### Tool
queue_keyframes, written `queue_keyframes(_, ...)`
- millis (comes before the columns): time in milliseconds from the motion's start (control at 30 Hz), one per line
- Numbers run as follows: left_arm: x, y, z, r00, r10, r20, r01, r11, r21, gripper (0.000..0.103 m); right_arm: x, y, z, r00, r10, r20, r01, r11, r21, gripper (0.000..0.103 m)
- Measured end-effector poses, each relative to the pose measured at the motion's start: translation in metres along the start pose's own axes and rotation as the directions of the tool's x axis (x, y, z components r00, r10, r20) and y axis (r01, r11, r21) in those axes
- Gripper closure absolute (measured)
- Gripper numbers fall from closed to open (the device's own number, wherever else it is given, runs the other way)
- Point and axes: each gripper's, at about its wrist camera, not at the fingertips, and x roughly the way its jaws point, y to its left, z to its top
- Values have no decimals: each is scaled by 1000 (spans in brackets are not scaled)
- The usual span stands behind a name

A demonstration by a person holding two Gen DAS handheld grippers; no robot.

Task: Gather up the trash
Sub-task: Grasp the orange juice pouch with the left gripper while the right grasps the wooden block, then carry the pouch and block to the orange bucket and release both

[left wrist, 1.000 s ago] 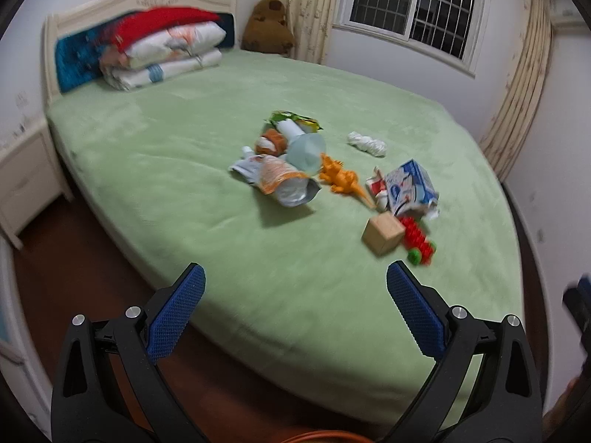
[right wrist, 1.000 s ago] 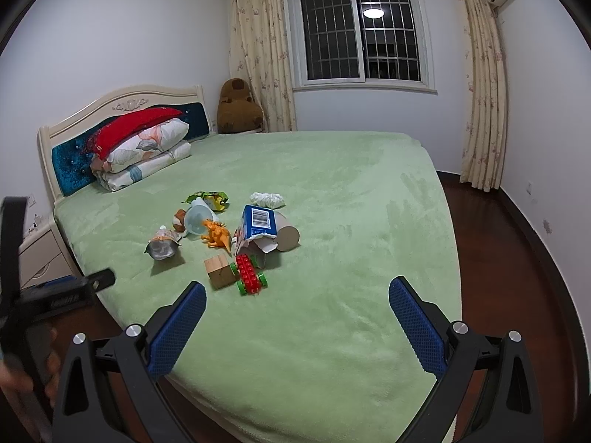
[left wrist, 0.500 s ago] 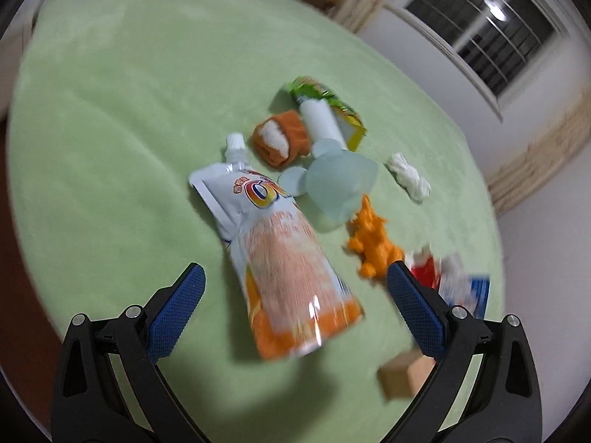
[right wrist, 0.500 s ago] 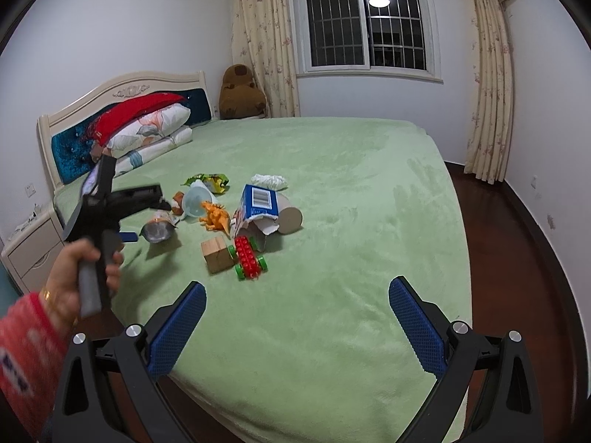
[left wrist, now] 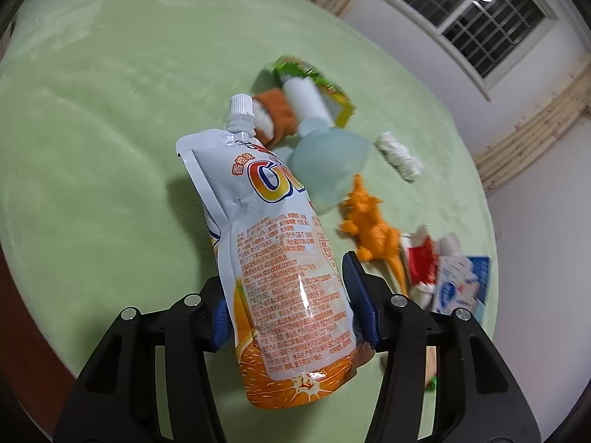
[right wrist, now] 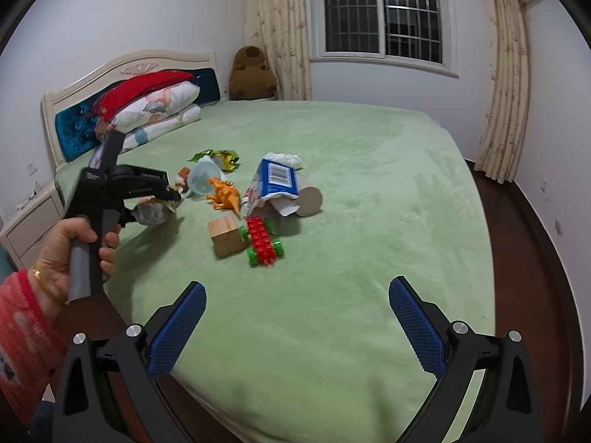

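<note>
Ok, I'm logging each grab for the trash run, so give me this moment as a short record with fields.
setting: green bed strewn with trash and toys
left gripper: jaws just closed in, pads on both sides of the orange juice pouch
pouch: white cap pointing away, bottom nearest the camera
right gripper: open, nothing between its jaws, over the near bed edge
other trash: blue carton, green wrapper
toys: orange dinosaur, wooden block

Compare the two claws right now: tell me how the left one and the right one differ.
The left claw has just been closing and now presses both blue pads on the orange juice pouch; the right claw stands wide open with nothing between its pads. The left claw is down among the clutter on the green bed; the right claw hangs back over the bed's near edge. Both have black frames and blue ribbed pads.
</note>
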Motion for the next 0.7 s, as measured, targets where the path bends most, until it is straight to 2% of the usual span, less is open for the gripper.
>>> queue_keyframes(200, -49, -4, -7, 996, 21, 88, -28, 996, 81, 51, 46, 39, 25, 989, 142, -49, -148, 978, -146, 5)
queue_keyframes(333, -90, -4, -21, 984, 75, 161, -97, 987, 130, 51, 83, 66, 45, 976, 193, -100, -210, 956, -206, 9)
queue_keyframes(400, -108, -3, -31, 976, 98, 193, -128, 981, 149, 51, 106, 79, 54, 977, 169, -134, -197, 951, -240, 11)
queue_keyframes(500, -130, 0, -46, 966, 120, 230, -161, 972, 169, 51, 135, 93, 58, 977, 112, -181, -162, 943, -289, 21)
queue_keyframes(633, -149, 5, -65, 958, 125, 258, -177, 966, 187, 51, 161, 101, 55, 969, 39, -244, -124, 930, -345, 40)
queue_keyframes(700, -149, 5, -69, 959, 125, 253, -177, 965, 192, 51, 172, 106, 47, 960, -1, -281, -111, 918, -382, 55)
